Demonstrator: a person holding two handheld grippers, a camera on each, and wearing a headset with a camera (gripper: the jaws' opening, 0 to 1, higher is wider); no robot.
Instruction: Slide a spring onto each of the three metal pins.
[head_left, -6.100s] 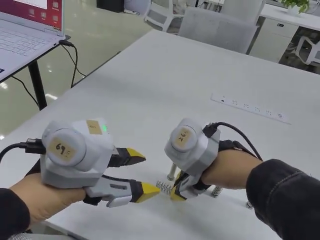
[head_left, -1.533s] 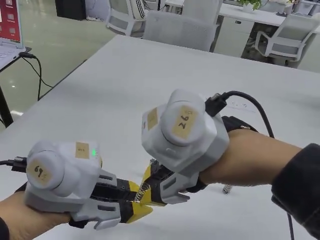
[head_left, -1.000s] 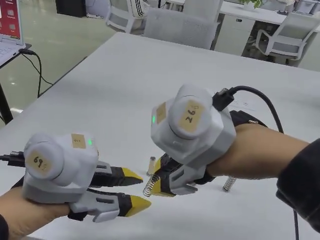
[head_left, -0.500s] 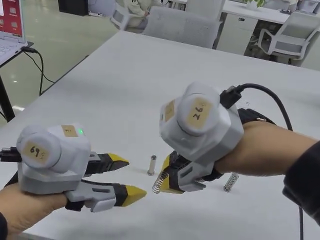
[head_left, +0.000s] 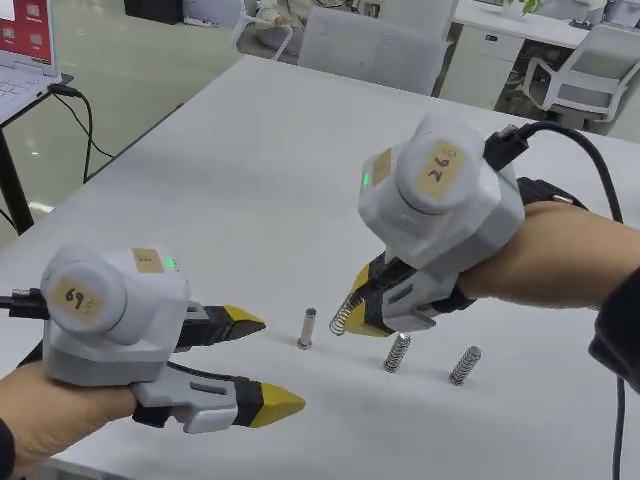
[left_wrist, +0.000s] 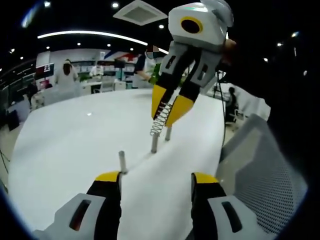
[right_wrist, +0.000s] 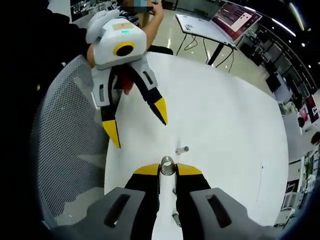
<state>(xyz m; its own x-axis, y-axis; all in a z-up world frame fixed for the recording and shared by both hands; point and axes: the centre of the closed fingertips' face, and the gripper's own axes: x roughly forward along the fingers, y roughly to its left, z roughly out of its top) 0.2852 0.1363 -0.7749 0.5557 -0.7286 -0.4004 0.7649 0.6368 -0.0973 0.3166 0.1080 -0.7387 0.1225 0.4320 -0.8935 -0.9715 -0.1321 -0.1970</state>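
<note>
**Coiled steel spring (head_left: 345, 313) pinched in the right gripper (head_left: 365, 305), hanging over the white tabletop (head_left: 300, 180)**

In the head view, I saw the right gripper's yellow-tipped jaws closed on the upper part of the spring. The coil slanted down and to the left, clear of the tabletop. Near its lower end a short bare metal pin (head_left: 307, 328) stood upright, apart from the spring. To the right of that pin stood two more uprights, a nearer coil-wrapped pin (head_left: 397, 352) and a farther coil-wrapped pin (head_left: 465, 365), each with a spring around it as far as I could tell. The left gripper (head_left: 268, 360) hovered at the lower left with its jaws spread wide and nothing between them, tips aimed toward the bare pin. An open laptop (head_left: 20, 40) sat on a stand at the far left.

In the left gripper view, my own two jaws rose well apart at the bottom. The bare pin stood just beyond the left one. The right gripper came down from above with the spring dangling between its tips, over the other two uprights.

In the right gripper view, the jaws sat narrow, with the spring's round end showing between the yellow tips. The left gripper pointed in from the upper left, jaws splayed, beside a grey mesh chair (right_wrist: 65, 150).
</note>
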